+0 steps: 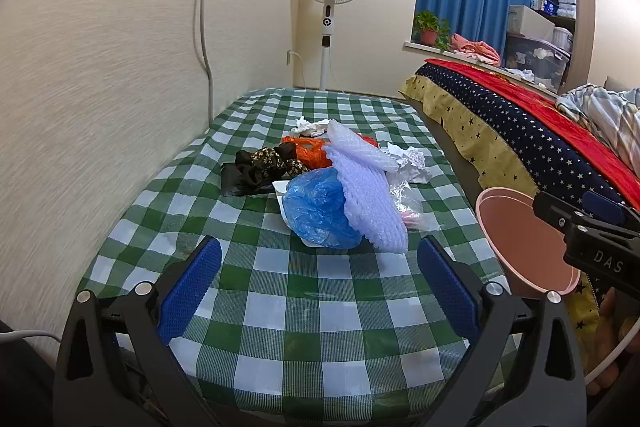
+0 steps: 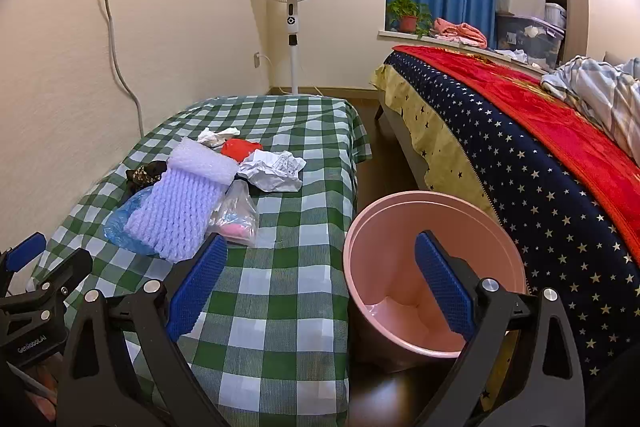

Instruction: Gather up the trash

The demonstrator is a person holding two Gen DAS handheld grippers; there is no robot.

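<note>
A loose heap of trash (image 1: 340,183), with blue plastic bag, white foam netting and crumpled paper, lies mid-desk; right of the desk stands an upright, empty round pink plastic bin (image 2: 436,267).

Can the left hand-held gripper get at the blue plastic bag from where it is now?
Probably yes: the left hand-held gripper is open and empty, the blue plastic bag lies at the pile's near edge, and only bare checked tablecloth lies between them.
</note>
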